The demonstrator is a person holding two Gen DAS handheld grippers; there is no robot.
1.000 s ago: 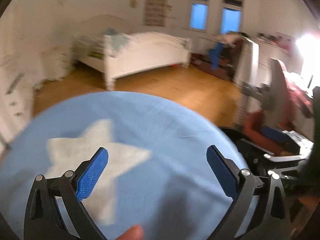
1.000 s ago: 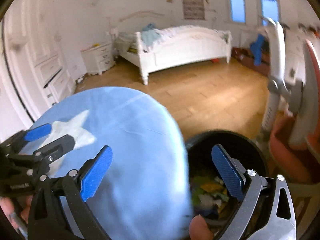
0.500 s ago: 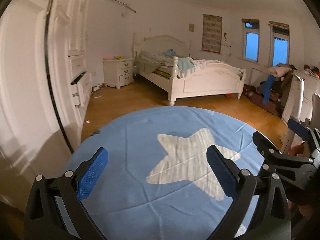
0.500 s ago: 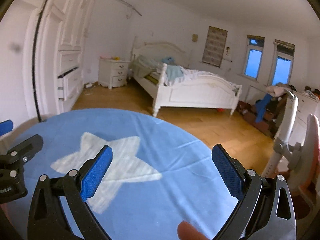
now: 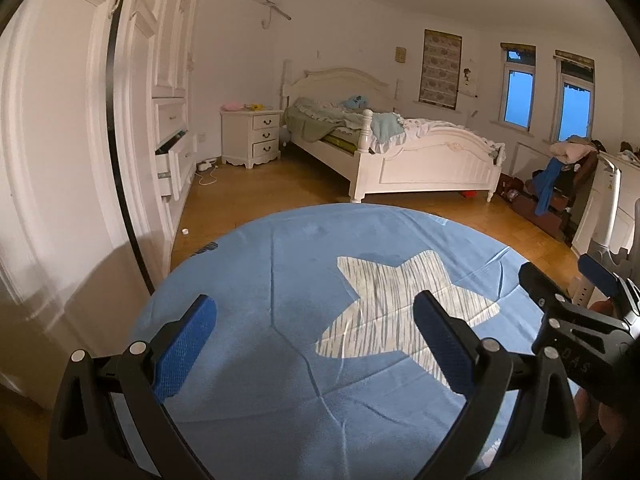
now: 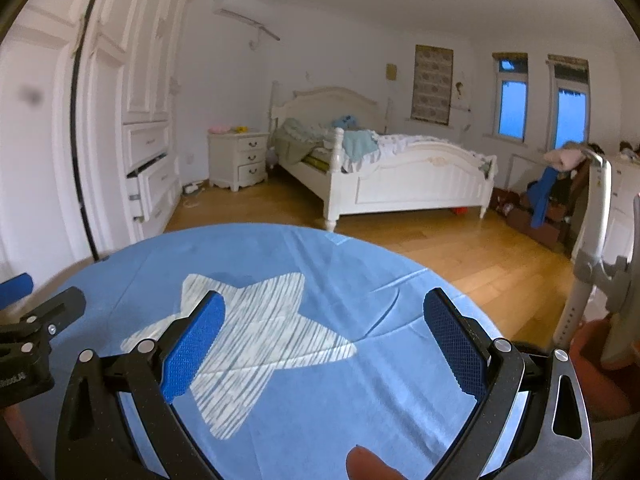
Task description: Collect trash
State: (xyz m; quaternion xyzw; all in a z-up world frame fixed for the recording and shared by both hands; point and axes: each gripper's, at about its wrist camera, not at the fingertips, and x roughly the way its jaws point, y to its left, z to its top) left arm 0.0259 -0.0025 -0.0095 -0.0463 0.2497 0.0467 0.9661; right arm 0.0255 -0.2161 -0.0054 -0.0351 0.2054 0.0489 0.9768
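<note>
A round blue cushion with a grey-white star (image 5: 304,320) fills the lower half of both views; it also shows in the right wrist view (image 6: 320,320). My left gripper (image 5: 314,344) is open and empty above it. My right gripper (image 6: 324,336) is open and empty above it too. Each gripper shows at the edge of the other's view: the right one (image 5: 576,304) and the left one (image 6: 24,320). The black trash bin seen earlier is hidden; only a dark rim (image 6: 532,350) peeks out at the cushion's right edge.
A white bed (image 5: 400,152) stands across the wooden floor (image 5: 280,196). A nightstand (image 5: 252,136) sits left of it. A white wardrobe with an open drawer (image 5: 168,164) lines the left wall. A chair and white post (image 6: 592,248) stand at right, with clutter beyond.
Both grippers have tilted up from the bin to face the room. The open bin with trash seen a second ago is now covered by the blue star cushion.
</note>
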